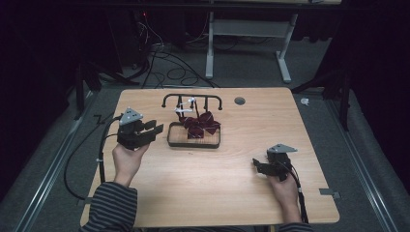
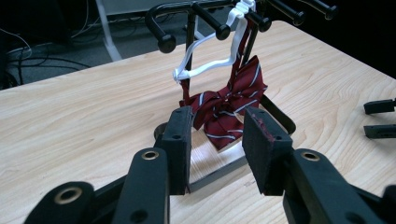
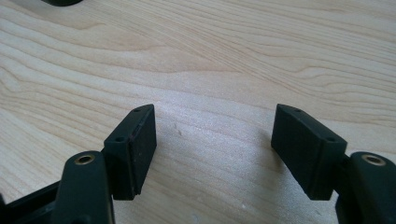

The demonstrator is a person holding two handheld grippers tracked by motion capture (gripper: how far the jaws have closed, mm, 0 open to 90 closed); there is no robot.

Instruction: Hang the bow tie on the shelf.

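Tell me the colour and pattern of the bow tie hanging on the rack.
Dark red with thin white diagonal stripes; the bow tie shows best in the left gripper view.

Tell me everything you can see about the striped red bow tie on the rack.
The dark red bow tie with thin pale stripes looks like woven fabric, knotted at its middle with wings spread. It hangs by a white strap looped over a peg of the black metal rack, its lower part drooping over the black-rimmed wooden tray. No jaws touch it.
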